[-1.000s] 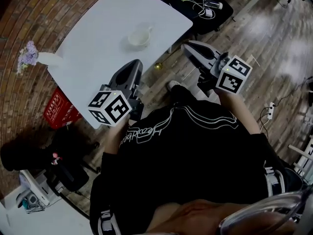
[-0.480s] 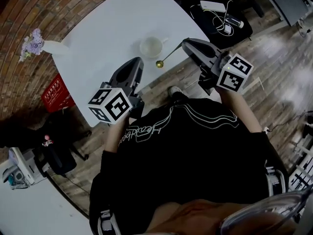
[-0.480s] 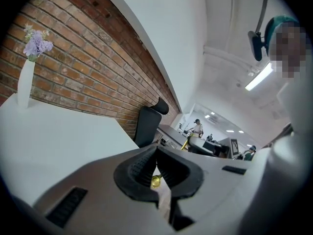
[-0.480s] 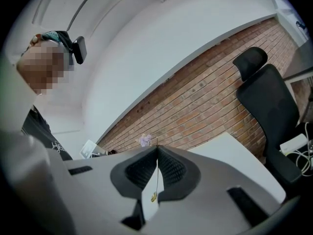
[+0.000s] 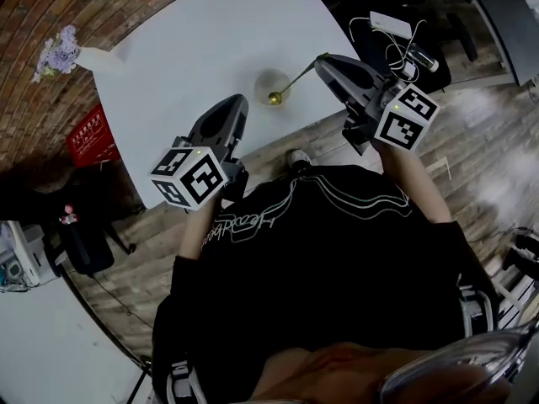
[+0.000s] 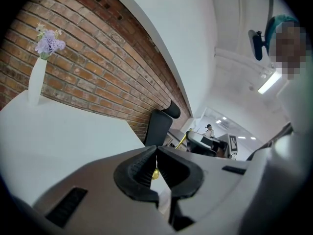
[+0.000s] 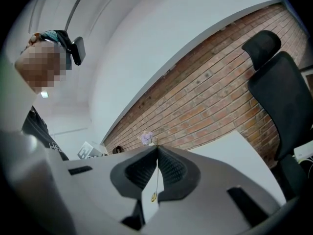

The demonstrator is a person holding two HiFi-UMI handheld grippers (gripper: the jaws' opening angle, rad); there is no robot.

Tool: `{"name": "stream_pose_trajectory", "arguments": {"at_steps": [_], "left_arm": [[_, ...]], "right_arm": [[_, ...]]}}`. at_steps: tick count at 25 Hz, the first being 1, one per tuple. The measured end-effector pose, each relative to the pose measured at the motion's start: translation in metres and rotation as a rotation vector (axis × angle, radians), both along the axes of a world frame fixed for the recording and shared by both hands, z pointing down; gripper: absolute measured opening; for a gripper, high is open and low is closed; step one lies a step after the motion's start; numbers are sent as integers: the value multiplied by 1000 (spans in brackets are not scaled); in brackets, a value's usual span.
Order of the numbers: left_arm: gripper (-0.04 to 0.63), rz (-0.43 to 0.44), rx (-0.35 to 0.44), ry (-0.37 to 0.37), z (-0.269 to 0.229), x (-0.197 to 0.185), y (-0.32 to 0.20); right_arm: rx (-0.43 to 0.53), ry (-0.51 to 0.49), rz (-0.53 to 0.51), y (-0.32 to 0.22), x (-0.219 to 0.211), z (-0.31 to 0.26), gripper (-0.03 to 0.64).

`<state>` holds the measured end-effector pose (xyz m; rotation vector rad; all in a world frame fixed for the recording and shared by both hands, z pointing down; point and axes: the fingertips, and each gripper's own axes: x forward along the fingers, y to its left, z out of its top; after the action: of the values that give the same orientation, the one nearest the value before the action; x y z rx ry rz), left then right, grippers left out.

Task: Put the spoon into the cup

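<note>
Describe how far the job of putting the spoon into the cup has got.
Done: the right gripper is shut on the gold spoon, by its handle. In hand: the spoon's bowl hangs at the white cup's near rim. Left: lowering it in and releasing. The left gripper is shut, holding nothing.

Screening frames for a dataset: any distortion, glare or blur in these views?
Head view: table edges bow, glare on the floor at right. Left gripper view: dark round corners, brick wall curves. Right gripper view: same vignette; spoon handle thin but sharp.
</note>
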<state>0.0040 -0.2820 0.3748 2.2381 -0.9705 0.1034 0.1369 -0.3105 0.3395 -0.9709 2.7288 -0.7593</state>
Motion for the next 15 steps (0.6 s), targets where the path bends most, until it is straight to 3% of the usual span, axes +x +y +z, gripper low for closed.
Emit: {"name": "stream_pose_trajectory", "arguments": {"at_steps": [15], "left_arm": [[5, -134, -36, -19, 30, -6, 2]], "right_arm": [[-23, 18, -121, -29, -11, 37, 0]]}}
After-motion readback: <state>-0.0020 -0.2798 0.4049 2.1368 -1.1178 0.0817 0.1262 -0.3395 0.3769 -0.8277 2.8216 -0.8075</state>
